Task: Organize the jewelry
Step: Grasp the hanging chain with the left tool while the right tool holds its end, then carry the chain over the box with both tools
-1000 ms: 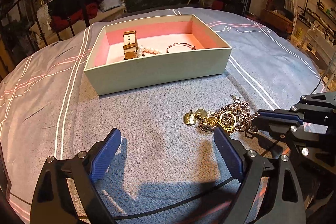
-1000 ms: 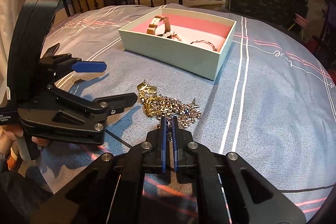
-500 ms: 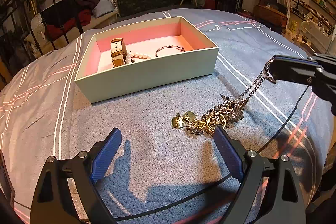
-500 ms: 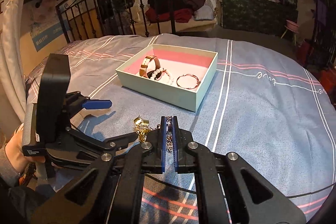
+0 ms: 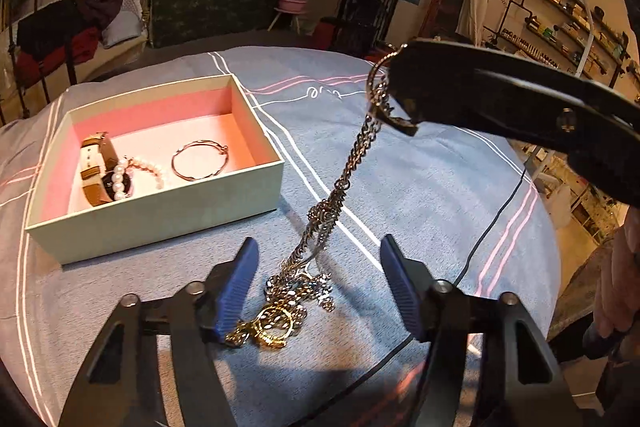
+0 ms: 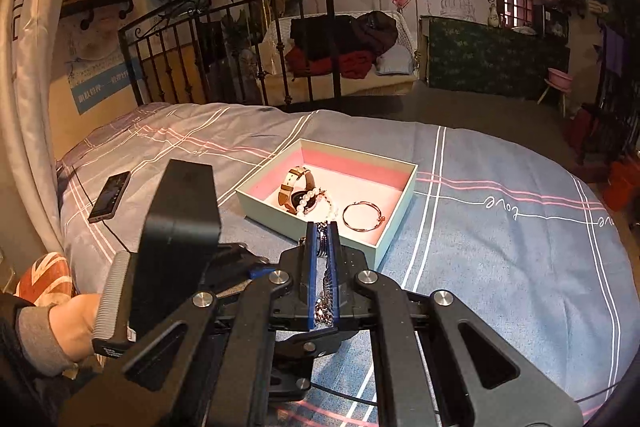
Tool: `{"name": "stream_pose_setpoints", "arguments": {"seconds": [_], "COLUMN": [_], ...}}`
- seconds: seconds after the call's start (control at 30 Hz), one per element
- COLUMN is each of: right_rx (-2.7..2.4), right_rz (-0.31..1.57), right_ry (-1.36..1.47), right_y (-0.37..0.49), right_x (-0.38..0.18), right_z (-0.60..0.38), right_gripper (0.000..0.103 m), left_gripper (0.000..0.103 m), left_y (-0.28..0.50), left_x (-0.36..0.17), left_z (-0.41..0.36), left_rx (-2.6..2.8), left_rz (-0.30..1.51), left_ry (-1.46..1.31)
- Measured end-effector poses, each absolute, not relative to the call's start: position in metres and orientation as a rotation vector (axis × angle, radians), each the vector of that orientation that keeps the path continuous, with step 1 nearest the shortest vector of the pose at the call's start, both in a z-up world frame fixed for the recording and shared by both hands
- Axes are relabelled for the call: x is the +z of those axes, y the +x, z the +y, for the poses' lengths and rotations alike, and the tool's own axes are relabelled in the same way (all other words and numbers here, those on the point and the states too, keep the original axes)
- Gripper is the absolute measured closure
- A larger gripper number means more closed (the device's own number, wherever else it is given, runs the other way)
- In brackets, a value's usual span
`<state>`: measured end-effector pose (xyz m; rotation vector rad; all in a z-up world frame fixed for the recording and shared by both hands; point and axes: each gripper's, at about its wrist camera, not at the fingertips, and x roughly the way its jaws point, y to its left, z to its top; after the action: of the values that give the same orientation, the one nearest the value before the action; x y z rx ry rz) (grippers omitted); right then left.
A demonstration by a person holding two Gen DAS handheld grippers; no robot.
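Necklace chain [image 5: 344, 179] hangs from the right gripper [image 6: 322, 269], clamped tight in its jaws, lower end heaped on the bedspread [image 5: 420, 187] between the left gripper's [image 5: 320, 287] closing jaws, untouched.

A phone [image 6: 110, 195] lies flat near the bed's [image 6: 500, 259] left edge, a dark cable [image 5: 496, 223] trailing across the striped blue-grey cover. Behind, clothes [image 6: 340, 47] sit heaped on a white basket chair, and a pink stool [image 6: 558, 83] stands to the right.

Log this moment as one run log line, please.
right tool: shut on chain tangle, lifting | left tool: closing around its lower end, not gripping | box: watch, pearls, bangle
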<state>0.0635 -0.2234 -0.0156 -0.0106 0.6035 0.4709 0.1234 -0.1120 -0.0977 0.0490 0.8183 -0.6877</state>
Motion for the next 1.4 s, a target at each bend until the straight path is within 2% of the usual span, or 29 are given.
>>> {"name": "stream_pose_setpoints", "arguments": {"seconds": [0.03, 0.07, 0.1, 0.33, 0.53, 0.87, 1.4], "right_rx": [0.463, 0.457, 0.457, 0.437, 0.439, 0.473, 0.476], "right_rz": [0.605, 0.604, 0.608, 0.636, 0.632, 0.528, 0.543], "right_ry": [-0.004, 0.001, 0.006, 0.019, 0.021, 0.004, 0.006], "right_y": [0.064, 0.064, 0.065, 0.073, 0.081, 0.086, 0.107], "right_x": [-0.015, -0.016, -0.016, -0.028, -0.028, 0.01, 0.009], "right_z": [-0.225, -0.228, -0.23, -0.236, -0.234, -0.22, -0.209], "right_gripper": [0.097, 0.097, 0.097, 0.097, 0.097, 0.097, 0.097], "left_gripper": [0.073, 0.092, 0.098, 0.098, 0.098, 0.098, 0.098], "left_y": [0.126, 0.129, 0.132, 0.131, 0.127, 0.11, 0.131], "left_x": [-0.101, -0.104, -0.107, -0.09, -0.035, 0.034, 0.025], "left_z": [-0.115, -0.116, -0.115, -0.083, -0.056, -0.038, -0.031], "left_rx": [-0.693, -0.692, -0.696, -0.626, -0.558, -0.515, -0.438], "left_rz": [0.833, 0.849, 0.862, 0.825, 0.716, 0.561, 0.603], "left_ry": [0.051, 0.057, 0.049, -0.013, -0.026, -0.012, -0.048]}}
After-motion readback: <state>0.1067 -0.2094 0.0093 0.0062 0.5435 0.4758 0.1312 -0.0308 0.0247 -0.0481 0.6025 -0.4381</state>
